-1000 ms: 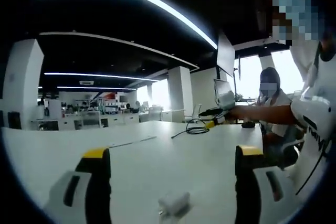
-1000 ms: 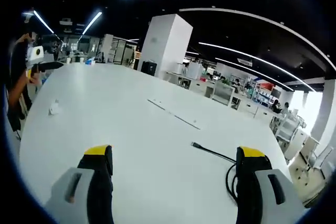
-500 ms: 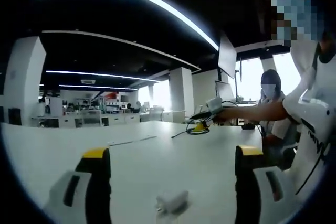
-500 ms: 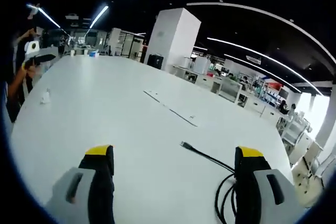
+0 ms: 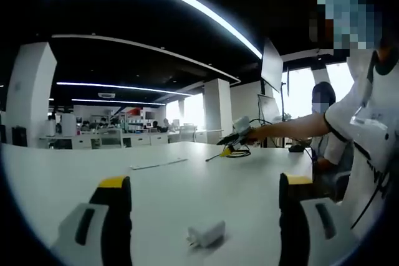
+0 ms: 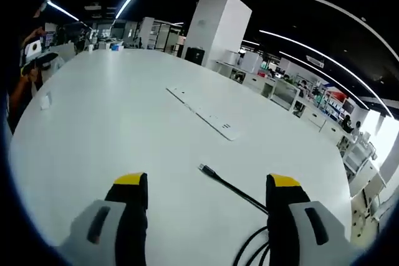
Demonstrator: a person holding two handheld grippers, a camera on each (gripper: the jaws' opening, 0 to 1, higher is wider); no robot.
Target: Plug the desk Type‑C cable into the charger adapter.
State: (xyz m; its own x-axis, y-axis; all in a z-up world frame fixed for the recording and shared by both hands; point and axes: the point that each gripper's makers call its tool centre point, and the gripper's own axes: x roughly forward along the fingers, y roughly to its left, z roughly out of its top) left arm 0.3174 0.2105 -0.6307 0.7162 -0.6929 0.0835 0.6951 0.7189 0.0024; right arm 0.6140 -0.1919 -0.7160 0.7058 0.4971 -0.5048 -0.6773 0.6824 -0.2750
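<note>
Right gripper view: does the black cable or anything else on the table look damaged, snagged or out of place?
Nothing stands out. The black Type-C cable lies flat on the white table, its plug end free and pointing away between the open right gripper jaws. The small white charger adapter rests on its side before the left gripper.

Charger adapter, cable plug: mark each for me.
charger adapter (image 5: 206, 235), left gripper view, middle of its white body.
cable plug (image 6: 205, 169), right gripper view, connector tip on the table.

White adapter on desk btwn spread jaws.
</note>
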